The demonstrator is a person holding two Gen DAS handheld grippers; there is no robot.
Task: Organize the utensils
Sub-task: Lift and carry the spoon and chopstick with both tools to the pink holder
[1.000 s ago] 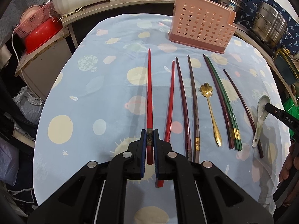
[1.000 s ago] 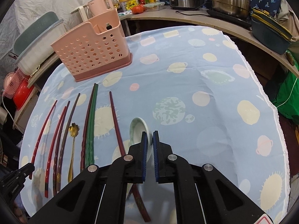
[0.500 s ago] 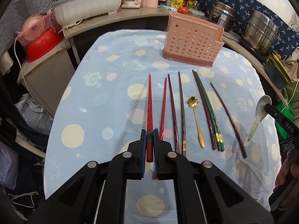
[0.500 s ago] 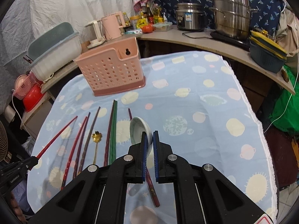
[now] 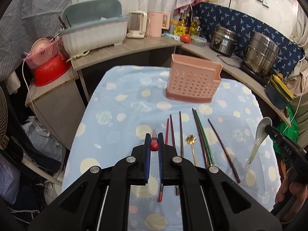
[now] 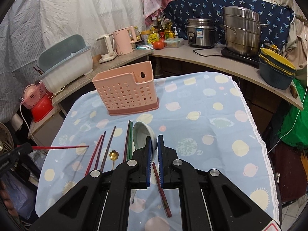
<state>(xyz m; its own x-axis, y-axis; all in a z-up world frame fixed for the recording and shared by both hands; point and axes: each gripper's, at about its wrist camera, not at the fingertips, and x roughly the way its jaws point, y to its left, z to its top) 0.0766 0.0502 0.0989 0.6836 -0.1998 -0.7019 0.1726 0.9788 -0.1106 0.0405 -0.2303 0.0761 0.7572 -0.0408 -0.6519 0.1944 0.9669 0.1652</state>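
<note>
My left gripper (image 5: 153,137) is shut on a red chopstick (image 5: 154,146), held above the table and seen almost end-on. In the right wrist view this chopstick (image 6: 59,147) sticks out level over the cloth. My right gripper (image 6: 153,137) is shut on a white ceramic spoon (image 6: 141,134), its bowl up and its handle hanging down; the left wrist view shows the spoon (image 5: 258,140) too. A pink perforated utensil holder (image 5: 192,82) stands at the far side. On the cloth lie several chopsticks (image 5: 204,140) and a gold spoon (image 5: 192,146).
The table wears a blue spotted cloth (image 5: 119,105). Behind it a curved counter (image 6: 211,61) carries a dish bin, kettles, a rice cooker and a steamer pot. A red basin (image 5: 50,71) sits at the left. A hand (image 5: 288,192) grips the right tool.
Both grippers have risen from the table. The red chopstick has lifted off the cloth in the left gripper, and the spoon has gone up in the right one.
</note>
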